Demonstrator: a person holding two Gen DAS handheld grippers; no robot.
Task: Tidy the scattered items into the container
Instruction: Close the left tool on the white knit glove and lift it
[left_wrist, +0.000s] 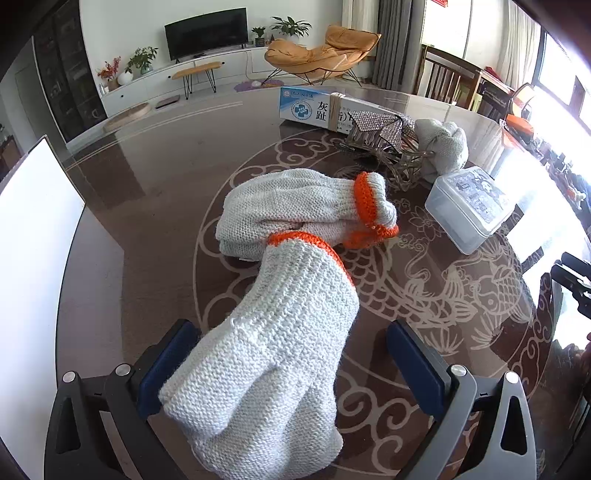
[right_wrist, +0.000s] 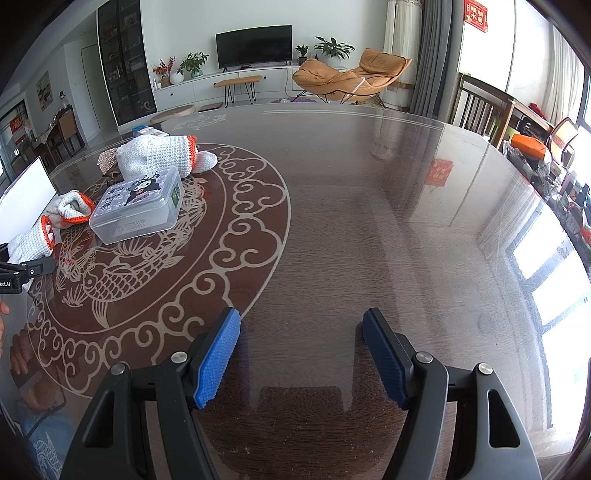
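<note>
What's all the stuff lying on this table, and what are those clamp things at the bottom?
Knitted gloves: several, exact count unclear, white with orange cuffs; one lies between the left fingers, more piled mid-table.
Plastic box: one, clear, cartoon lid, beside the gloves.
Carton: one, white and blue, far edge.
Sparkly clip: one, silvery, near the carton.
Table: one, dark brown, fish pattern.
White board: one, left edge.
Left hand-held gripper: open, blue pads.
Right hand-held gripper: open, empty.

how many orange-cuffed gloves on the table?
3, maybe more. One glove lies between the open left tongs; a bundle just beyond looks like two folded together. The grey knit item by the wire basket shows no cuff here.
</note>
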